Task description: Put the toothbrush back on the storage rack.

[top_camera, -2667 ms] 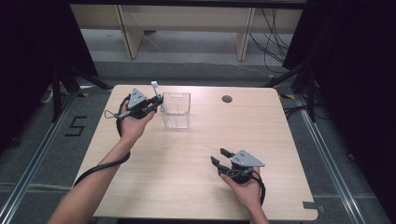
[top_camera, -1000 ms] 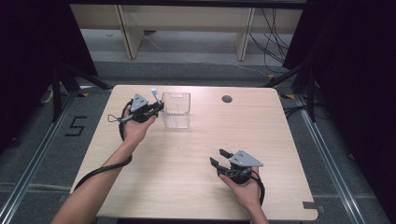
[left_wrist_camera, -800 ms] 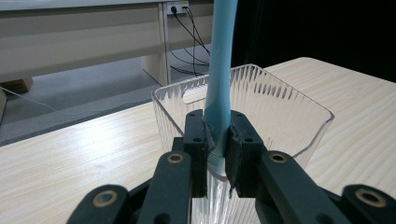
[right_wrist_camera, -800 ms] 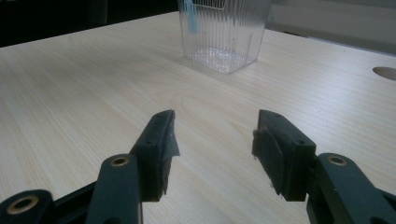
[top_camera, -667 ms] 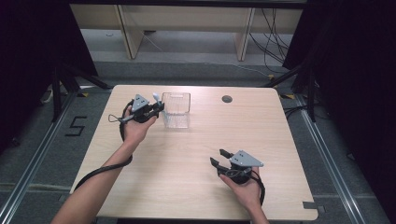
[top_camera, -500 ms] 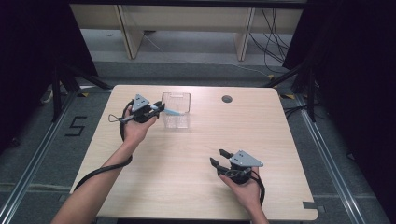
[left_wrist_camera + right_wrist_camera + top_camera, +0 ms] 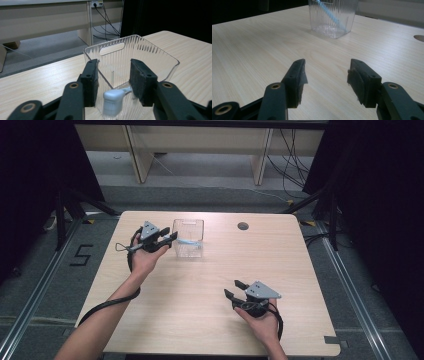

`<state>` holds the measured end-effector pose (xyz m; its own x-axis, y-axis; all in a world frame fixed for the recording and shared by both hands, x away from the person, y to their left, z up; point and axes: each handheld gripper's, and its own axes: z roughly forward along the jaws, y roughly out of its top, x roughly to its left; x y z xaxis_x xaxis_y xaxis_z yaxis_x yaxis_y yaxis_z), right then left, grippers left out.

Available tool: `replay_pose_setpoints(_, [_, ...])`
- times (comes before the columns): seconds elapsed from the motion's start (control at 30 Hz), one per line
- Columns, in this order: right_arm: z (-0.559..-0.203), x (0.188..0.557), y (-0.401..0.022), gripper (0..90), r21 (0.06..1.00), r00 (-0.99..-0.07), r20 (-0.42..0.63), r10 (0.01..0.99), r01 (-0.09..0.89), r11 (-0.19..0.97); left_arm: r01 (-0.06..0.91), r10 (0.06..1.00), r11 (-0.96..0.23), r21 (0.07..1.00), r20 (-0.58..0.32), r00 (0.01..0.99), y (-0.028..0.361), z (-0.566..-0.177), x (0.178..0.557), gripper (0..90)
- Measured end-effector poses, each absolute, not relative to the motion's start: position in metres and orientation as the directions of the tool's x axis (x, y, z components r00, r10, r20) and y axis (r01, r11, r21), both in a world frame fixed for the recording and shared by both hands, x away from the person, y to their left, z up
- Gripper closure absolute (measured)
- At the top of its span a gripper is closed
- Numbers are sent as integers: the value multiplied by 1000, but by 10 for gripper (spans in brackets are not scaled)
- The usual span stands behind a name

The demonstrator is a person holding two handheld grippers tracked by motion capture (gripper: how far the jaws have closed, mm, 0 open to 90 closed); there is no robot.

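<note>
Between the left gripper [image 7: 113,82] spread fingers, toothbrush [image 7: 113,101] tips into bin [image 7: 140,50]; back out straight; right gripper [image 7: 327,78] spread, idle

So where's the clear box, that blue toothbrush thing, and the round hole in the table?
clear box [image 7: 147,53], left gripper view, on its ribbed right wall.
toothbrush [image 7: 112,101], left gripper view, on its pale head, between the open jaws.
round hole [image 7: 243,226], high view, at its middle, near the table's far edge.
</note>
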<state>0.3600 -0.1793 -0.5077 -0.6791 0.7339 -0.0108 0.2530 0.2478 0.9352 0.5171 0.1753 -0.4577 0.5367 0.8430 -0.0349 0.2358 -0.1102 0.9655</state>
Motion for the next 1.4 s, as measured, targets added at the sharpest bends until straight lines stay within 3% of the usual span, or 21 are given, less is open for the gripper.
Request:
replay_pose_setpoints(0.5, [-507, 359, -180, 474, 932, -671, 17, 741, 279, 232, 252, 857, -86, 964, -57, 512, 183, -449, 501, 335])
replay_pose_setpoints(0.8, [-507, 358, -179, 474, 929, -667, 36, 744, 298, 222, 222, 838, -91, 971, -46, 543, 188, -440, 482, 302])
replay_pose_setpoints(0.97, [-507, 360, -181, 473, 936, -669, -11, 743, 254, 242, 212, 832, -102, 972, -33, 553, 191, -437, 471, 289])
replay_pose_setpoints(1.4, [-507, 357, -179, 472, 929, -663, 27, 748, 293, 226, 219, 827, -116, 969, -28, 562, 208, -447, 443, 281])
